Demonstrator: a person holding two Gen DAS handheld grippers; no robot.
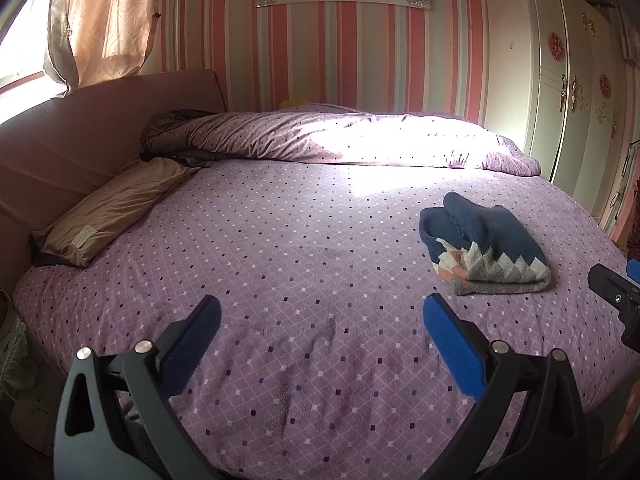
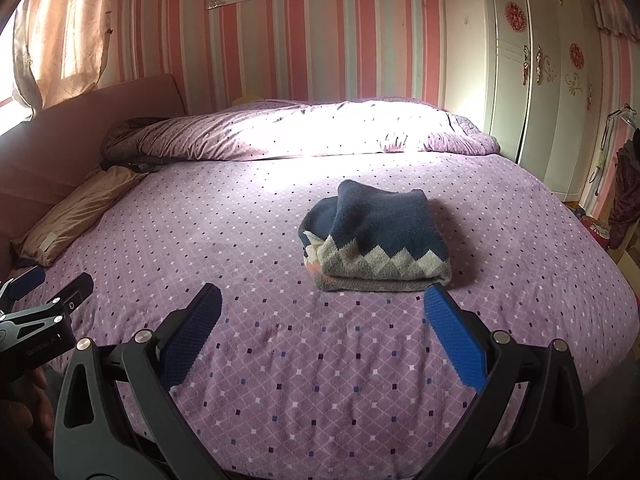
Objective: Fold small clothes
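Observation:
A small blue knit sweater (image 2: 376, 236) with a grey and white zigzag band lies folded into a compact stack on the purple dotted bed sheet (image 2: 320, 360). In the left wrist view the sweater (image 1: 486, 246) sits to the right and beyond my fingers. My left gripper (image 1: 322, 312) is open and empty above the sheet, left of the sweater. My right gripper (image 2: 322, 312) is open and empty, just in front of the sweater's near edge. The left gripper also shows at the left edge of the right wrist view (image 2: 50, 290).
A rolled purple duvet (image 2: 300, 132) lies across the far side of the bed. A tan pillow (image 1: 108, 210) rests at the left by the pink headboard (image 1: 60, 140). A white wardrobe (image 2: 540, 100) stands at the right.

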